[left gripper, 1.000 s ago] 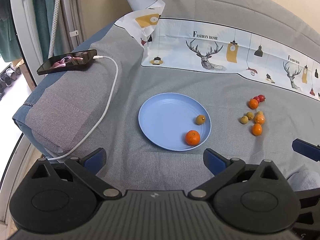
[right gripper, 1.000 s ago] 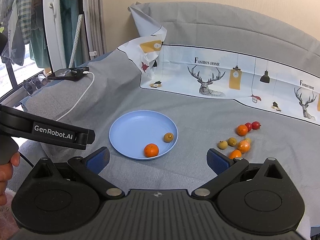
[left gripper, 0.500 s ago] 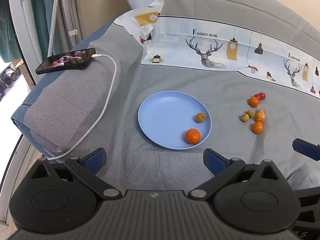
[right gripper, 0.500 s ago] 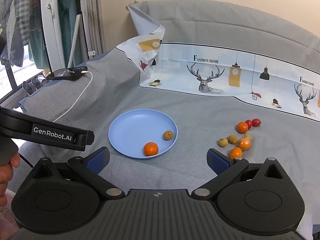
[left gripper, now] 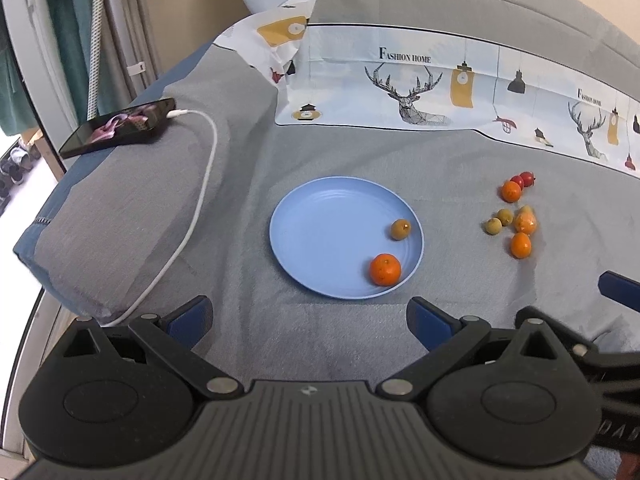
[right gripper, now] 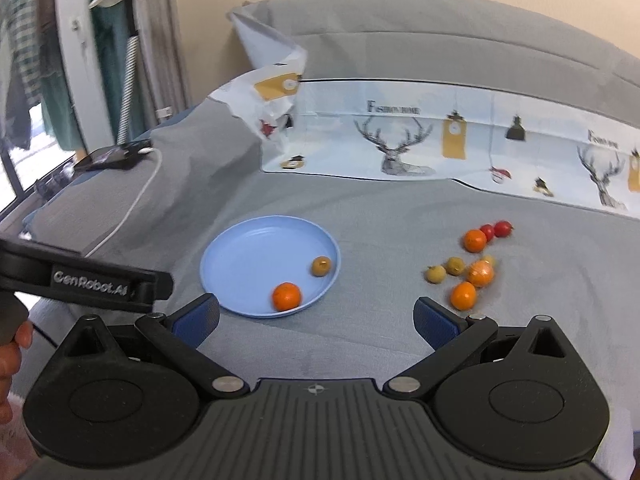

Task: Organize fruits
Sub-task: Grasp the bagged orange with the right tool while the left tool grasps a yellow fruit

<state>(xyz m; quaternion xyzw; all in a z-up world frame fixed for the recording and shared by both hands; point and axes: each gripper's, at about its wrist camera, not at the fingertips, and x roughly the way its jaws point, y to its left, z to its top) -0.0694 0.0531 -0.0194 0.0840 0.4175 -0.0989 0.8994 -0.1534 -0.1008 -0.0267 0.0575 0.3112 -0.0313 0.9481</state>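
A blue plate (left gripper: pixel 320 220) (right gripper: pixel 248 256) lies on the grey bedcover. It holds an orange mandarin (left gripper: pixel 385 269) (right gripper: pixel 286 296) and a small brown-green fruit (left gripper: pixel 400 229) (right gripper: pixel 321 266). To its right lies a loose cluster of fruit: an orange one (left gripper: pixel 520 245) (right gripper: pixel 463 295), two yellowish ones (left gripper: pixel 493 225) (right gripper: pixel 435 274), another mandarin (left gripper: pixel 511 191) (right gripper: pixel 475 239) and red tomatoes (left gripper: pixel 527 178) (right gripper: pixel 502 228). My left gripper (left gripper: pixel 310 316) is open and empty, short of the plate. My right gripper (right gripper: pixel 316 316) is open and empty, between plate and cluster.
A phone (left gripper: pixel 120 126) on a white charging cable (left gripper: pixel 192 216) rests on the raised grey pillow at left. A printed deer-pattern sheet (left gripper: pixel 440 80) lies behind. The bed edge drops off at left. A hand (right gripper: pixel 12 356) holds the left gripper's body (right gripper: pixel 88 282).
Both grippers have shifted slightly; the right view has moved nearer and rightward toward the loose fruit and is blurred. No fruit has moved and both grippers stay open.
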